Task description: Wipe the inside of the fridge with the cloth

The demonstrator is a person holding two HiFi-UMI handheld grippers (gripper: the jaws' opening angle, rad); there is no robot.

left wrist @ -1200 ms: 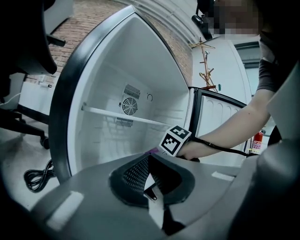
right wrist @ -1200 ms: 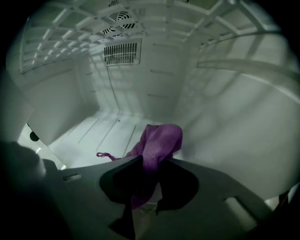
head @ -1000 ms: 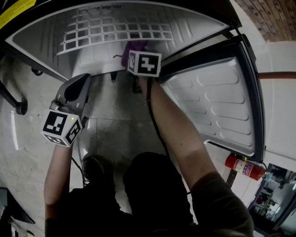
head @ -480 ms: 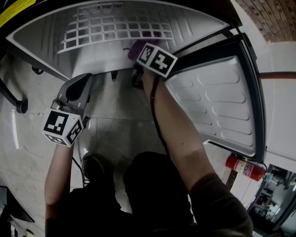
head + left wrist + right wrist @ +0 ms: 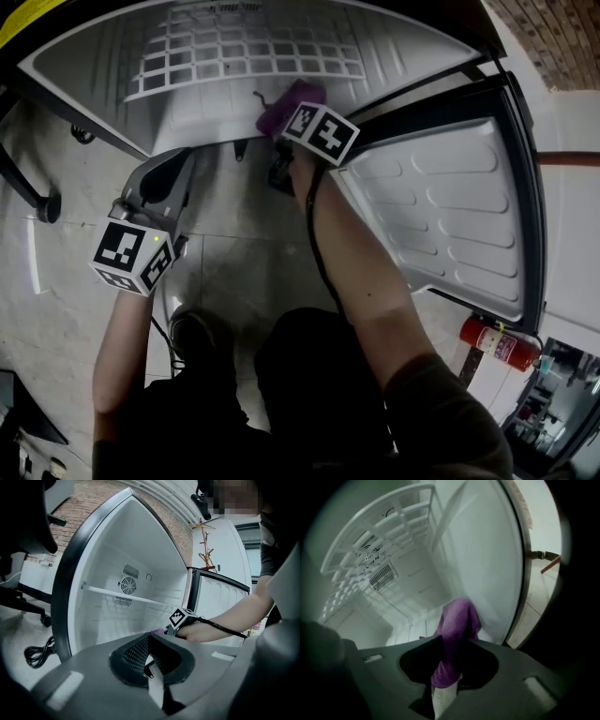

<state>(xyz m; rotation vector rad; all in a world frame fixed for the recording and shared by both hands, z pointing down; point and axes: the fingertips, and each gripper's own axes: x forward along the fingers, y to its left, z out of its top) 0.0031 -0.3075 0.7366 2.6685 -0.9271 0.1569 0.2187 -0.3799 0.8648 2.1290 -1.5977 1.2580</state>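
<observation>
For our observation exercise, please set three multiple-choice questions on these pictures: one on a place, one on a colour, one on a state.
1. Where is the crumpled purple cloth? A. Inside the white fridge, between the right gripper's jaws. B. On the floor. C. Atop the fridge.
2. What colour is the cylindrical fire extinguisher? A. Green. B. Blue. C. Red.
3. The moulded white fridge door is: A. shut. B. open. C. missing.
Answers: A, the right gripper view shows jaws clamping it; C, plainly red; B, it stands swung wide.
</observation>
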